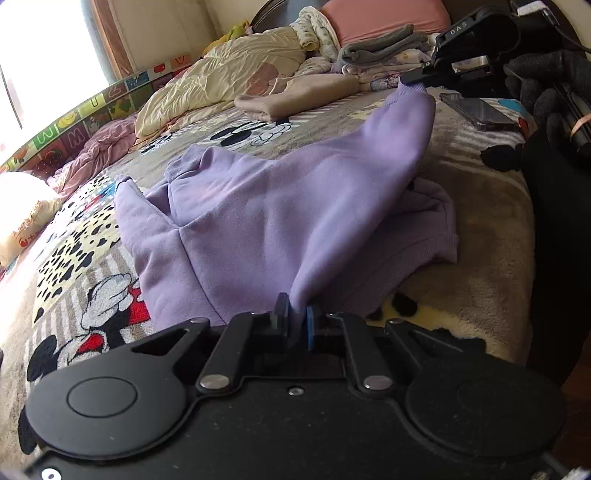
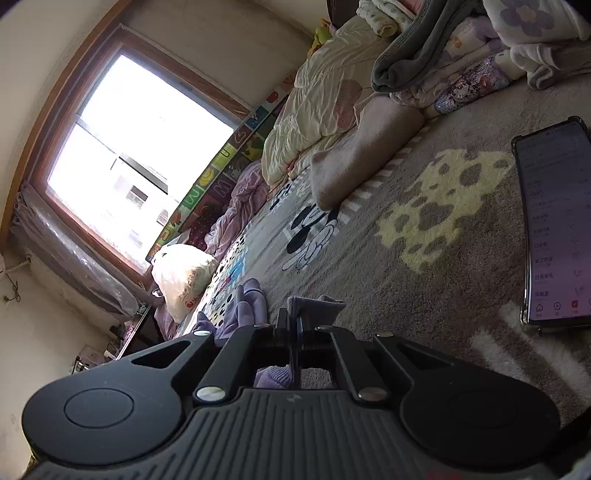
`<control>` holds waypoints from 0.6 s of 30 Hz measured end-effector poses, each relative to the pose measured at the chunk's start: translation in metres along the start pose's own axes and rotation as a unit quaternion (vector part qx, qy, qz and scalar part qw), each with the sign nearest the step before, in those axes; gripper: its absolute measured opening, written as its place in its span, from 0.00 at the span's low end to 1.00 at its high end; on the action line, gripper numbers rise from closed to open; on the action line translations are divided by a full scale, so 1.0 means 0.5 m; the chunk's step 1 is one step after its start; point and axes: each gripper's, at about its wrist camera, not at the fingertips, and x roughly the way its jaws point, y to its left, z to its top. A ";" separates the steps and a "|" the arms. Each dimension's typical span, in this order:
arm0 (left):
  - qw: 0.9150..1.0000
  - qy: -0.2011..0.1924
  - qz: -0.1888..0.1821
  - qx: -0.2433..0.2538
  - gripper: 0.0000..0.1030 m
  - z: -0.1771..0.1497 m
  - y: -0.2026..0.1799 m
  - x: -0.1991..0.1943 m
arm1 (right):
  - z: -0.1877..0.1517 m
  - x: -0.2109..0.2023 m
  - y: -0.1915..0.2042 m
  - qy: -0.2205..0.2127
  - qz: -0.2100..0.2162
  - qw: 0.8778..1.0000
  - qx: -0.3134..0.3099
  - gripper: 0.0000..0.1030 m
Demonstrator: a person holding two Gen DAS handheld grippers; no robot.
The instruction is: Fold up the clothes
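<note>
A lilac sweatshirt [image 1: 258, 221] lies on the cartoon-print bed blanket [image 1: 85, 258]. My left gripper [image 1: 295, 314] is shut on a fold of its near edge, the cloth pinched between blue pads. The right gripper [image 1: 415, 79] shows at the upper right of the left wrist view, shut on the ribbed cuff of a sleeve [image 1: 402, 118] that it holds lifted and stretched above the bed. In the right wrist view the right gripper [image 2: 295, 321] pinches that lilac cuff [image 2: 314, 306], and more lilac cloth [image 2: 243, 314] hangs below it.
A phone [image 2: 554, 221] with a lit screen lies on the blanket to the right. A folded beige garment [image 1: 295, 98], a cream quilt [image 1: 221, 77], a grey towel on a clothes pile [image 1: 380, 46] and a pink pillow [image 1: 384, 18] sit at the far side. A gloved hand [image 1: 546, 92] is right.
</note>
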 end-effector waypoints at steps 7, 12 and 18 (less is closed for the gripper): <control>0.986 -0.082 -0.038 -0.141 0.23 -0.004 0.137 -0.120 | -0.001 0.009 -0.019 0.010 -0.002 1.000 0.018 0.07; 0.969 -0.107 0.002 -0.225 0.23 -0.036 0.210 -0.140 | -0.005 0.018 -0.012 0.021 -0.008 1.000 0.005 0.09; 0.989 -0.031 -0.001 -0.144 0.23 -0.021 0.137 -0.067 | -0.004 0.019 -0.014 0.024 -0.008 1.000 0.007 0.09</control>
